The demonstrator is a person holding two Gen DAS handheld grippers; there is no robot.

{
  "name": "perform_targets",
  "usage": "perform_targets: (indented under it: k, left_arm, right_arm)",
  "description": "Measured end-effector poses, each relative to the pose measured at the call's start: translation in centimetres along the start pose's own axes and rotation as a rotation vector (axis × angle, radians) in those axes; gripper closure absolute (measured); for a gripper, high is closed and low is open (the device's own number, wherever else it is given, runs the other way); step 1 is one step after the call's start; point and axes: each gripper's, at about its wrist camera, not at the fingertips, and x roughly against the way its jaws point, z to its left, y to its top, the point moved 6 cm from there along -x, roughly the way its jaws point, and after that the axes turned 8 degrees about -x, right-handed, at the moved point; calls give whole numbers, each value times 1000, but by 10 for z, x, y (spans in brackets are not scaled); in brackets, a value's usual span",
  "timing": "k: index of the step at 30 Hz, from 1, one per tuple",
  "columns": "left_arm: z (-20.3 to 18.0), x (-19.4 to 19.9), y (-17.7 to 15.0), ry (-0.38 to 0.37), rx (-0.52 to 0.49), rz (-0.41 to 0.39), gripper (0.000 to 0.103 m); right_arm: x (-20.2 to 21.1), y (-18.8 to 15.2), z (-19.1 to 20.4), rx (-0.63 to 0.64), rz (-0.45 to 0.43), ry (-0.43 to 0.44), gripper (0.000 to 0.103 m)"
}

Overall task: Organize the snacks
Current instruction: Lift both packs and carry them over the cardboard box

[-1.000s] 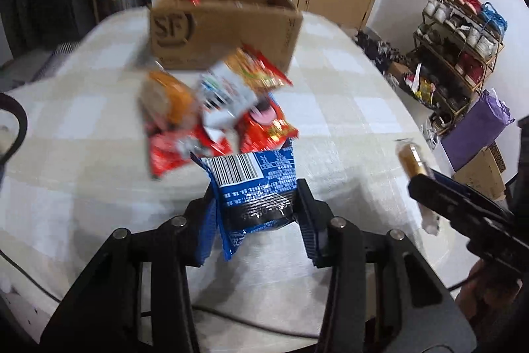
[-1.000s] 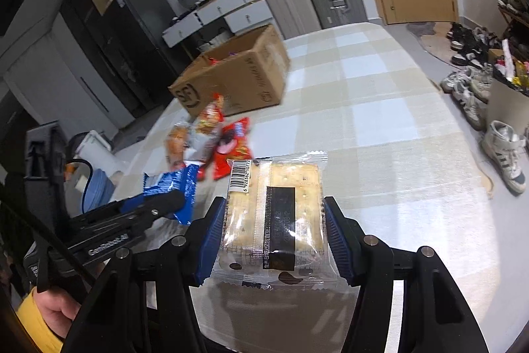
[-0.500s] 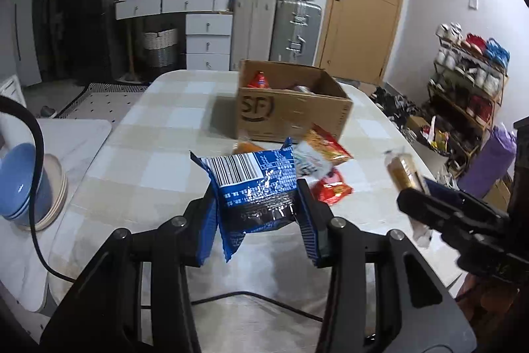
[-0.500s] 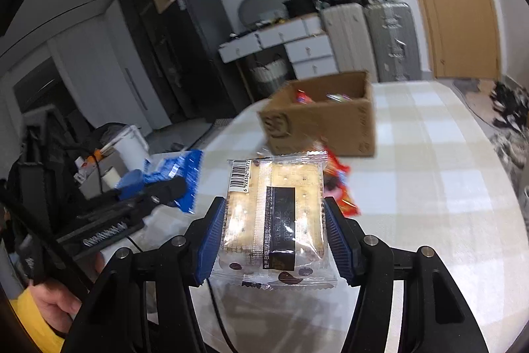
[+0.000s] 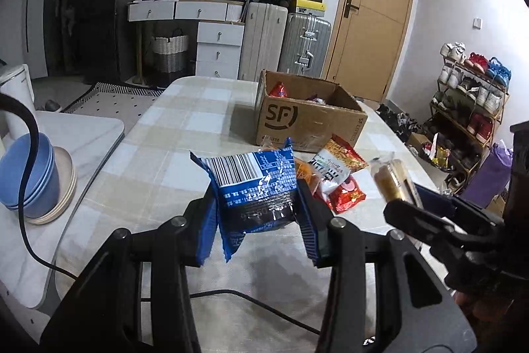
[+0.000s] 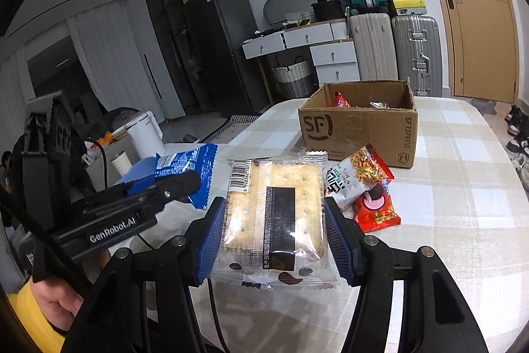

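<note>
A: Left side first?
B: Stack of blue bowls [image 5: 31, 174] on a plate on the white side surface, black cable draped over it. White kettle [image 6: 145, 134] further back.

A: Left claw?
B: Left claw [image 5: 258, 220] clamped on a blue snack bag [image 5: 254, 187], barcode side up, held above the checked counter [image 5: 158, 161]. Bag pinched between both blue pads, crumpled in the middle.

A: Middle of the counter?
B: Open SF Express cardboard box [image 5: 307, 121] sits toward the far end, a red packet and other wrappers inside. Just in front of it a loose pile: orange-red noodle snack bag [image 6: 360, 177], red packet [image 6: 377, 210] below it touching it, and an orange packet [image 5: 307, 177] mostly hidden behind the blue bag.

A: Right claw?
B: Right claw [image 6: 274, 224] gripping a clear-wrapped cracker pack [image 6: 274, 214], flat face up, barcode at top left, held above the counter near edge. Pack fills the gap between the pads.

A: Far right?
B: Shoe rack [image 5: 469, 101] against the wall, purple bag [image 5: 489, 174] beside it.
</note>
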Motion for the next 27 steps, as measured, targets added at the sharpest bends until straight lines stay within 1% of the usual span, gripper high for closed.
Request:
perform_targets:
  k: [4, 6, 10, 13, 20, 22, 25, 27]
  left_arm:
    - [-10, 0, 4, -10, -10, -3, 63]
    - [-9, 1, 7, -18, -1, -4, 63]
    - [-5, 5, 19, 6, 16, -22, 63]
    - [-3, 2, 28, -6, 28, -10, 63]
    - [-8, -6, 64, -21, -1, -14, 63]
    - [-7, -7, 78, -12, -5, -23, 63]
    - [-9, -13, 101, -32, -14, -27, 63]
    - [-10, -20, 117, -42, -22, -25, 63]
  right_arm:
    - [8, 1, -4, 9, -16, -3, 45]
    - [12, 5, -7, -3, -27, 4, 45]
    - [21, 11, -15, -34, -36, 5, 45]
    - [28, 20, -21, -41, -49, 0, 45]
    - [37, 62, -23, -19, -97, 10, 45]
    - [40, 75, -22, -4, -115, 2, 45]
    - [43, 99, -20, -2, -147, 17, 45]
    - [44, 115, -19, 4, -163, 11, 45]
